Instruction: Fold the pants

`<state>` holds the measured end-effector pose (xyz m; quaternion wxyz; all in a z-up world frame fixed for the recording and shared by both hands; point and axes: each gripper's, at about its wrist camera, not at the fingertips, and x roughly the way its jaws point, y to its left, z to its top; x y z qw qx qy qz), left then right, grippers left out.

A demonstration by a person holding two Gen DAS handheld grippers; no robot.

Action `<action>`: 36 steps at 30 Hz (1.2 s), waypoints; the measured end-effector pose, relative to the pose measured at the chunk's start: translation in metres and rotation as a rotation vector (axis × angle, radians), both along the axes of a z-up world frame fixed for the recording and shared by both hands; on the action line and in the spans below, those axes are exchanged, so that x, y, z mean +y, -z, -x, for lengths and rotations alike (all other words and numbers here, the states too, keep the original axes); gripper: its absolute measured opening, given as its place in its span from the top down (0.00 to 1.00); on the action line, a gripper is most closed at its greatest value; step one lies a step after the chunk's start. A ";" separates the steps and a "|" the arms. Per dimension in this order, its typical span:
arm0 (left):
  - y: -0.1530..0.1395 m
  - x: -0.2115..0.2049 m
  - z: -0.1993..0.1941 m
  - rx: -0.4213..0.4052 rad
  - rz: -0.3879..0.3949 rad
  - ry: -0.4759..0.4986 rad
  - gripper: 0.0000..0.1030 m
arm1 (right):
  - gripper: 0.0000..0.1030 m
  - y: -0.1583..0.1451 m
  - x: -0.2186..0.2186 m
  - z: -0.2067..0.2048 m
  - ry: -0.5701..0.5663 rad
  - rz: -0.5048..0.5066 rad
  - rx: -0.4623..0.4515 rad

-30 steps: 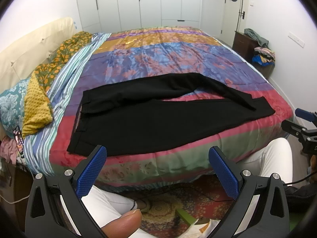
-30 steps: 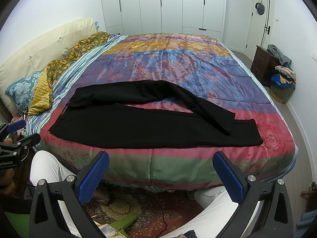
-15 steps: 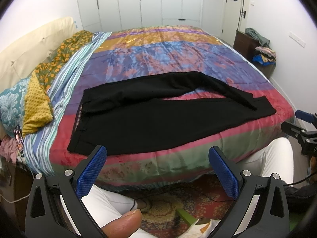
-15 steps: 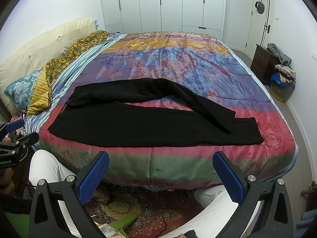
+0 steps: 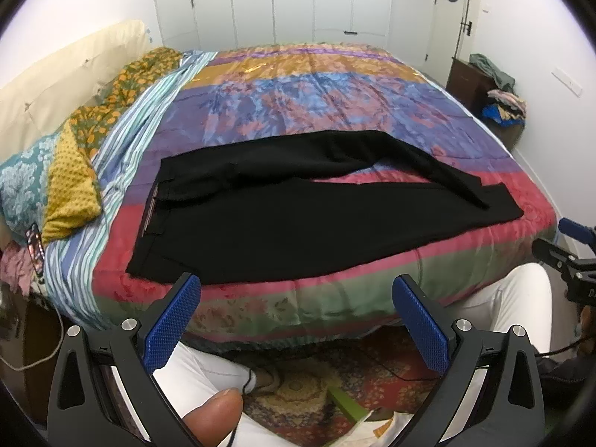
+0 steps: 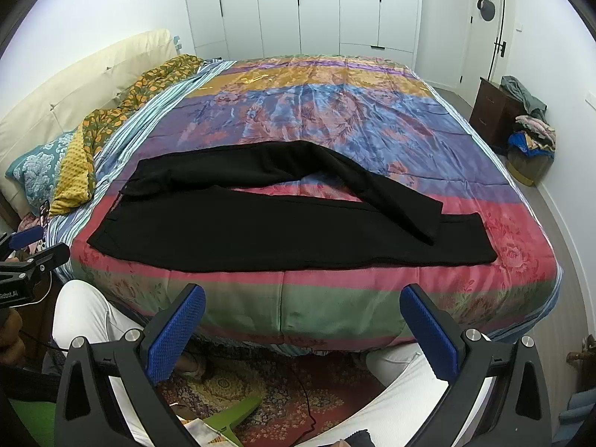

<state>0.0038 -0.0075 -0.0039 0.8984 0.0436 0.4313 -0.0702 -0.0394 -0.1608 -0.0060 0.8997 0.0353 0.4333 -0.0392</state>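
Note:
Black pants (image 5: 298, 216) lie along the near edge of the bed, waistband at the left, hems at the right; they also show in the right wrist view (image 6: 283, 227). The far leg bows away and its hem crosses onto the near leg. My left gripper (image 5: 298, 316) is open and empty, held off the bed's front edge below the pants. My right gripper (image 6: 301, 327) is open and empty, also in front of the bed. Each gripper shows at the edge of the other's view.
The bed has a multicoloured bedspread (image 6: 316, 111). Pillows (image 5: 70, 182) and a cream headboard (image 5: 56, 85) are at the left. A dark dresser with clothes (image 6: 499, 111) stands at the right. White wardrobes line the far wall. A patterned rug (image 6: 260, 391) and my white-trousered knees are below.
Both views have tilted slightly upward and nearer the bed. The pants have not moved and both grippers stay open.

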 end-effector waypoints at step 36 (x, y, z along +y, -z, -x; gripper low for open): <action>0.020 -0.023 -0.074 0.044 0.037 0.036 0.00 | 0.14 0.139 -0.172 -0.157 0.002 0.080 0.047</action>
